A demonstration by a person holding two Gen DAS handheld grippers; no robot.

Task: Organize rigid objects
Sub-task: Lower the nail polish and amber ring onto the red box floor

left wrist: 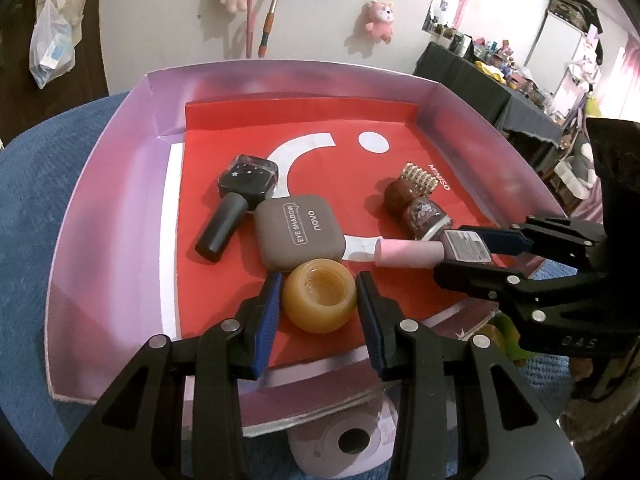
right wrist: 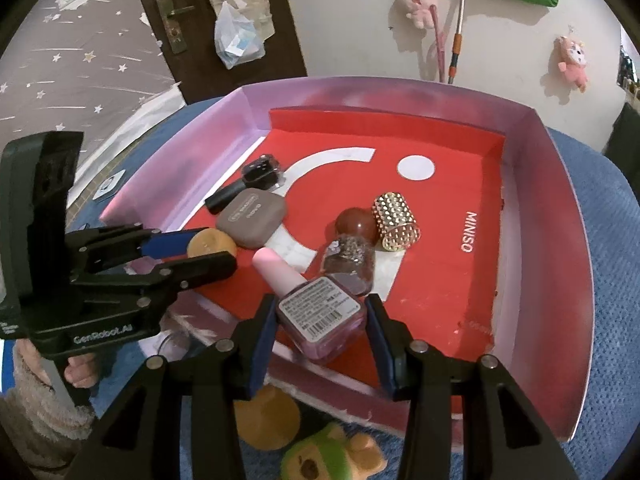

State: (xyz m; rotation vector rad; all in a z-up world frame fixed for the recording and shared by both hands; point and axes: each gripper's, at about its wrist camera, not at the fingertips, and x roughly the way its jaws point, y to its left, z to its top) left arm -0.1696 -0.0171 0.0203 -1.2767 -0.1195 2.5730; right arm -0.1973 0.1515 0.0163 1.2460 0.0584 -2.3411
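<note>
Left tool (left wrist: 318, 312) brackets amber jar (left wrist: 319, 301) (tray (left wrist: 100, 216)).

Both tools are low and angled down, side by side. The left tool (left wrist: 318, 300) has its blue-padded fingers (left wrist: 267, 312) spread, one on each side of what sits between them, pads just beside it; whether they press is hard to tell. The right tool (right wrist: 320, 328) holds its fingers (right wrist: 262, 344) apart as well, with narrow gaps to either side. From the right wrist view, a hand (right wrist: 78, 372) in a fuzzy sleeve grips the left tool's handle from below.
</note>
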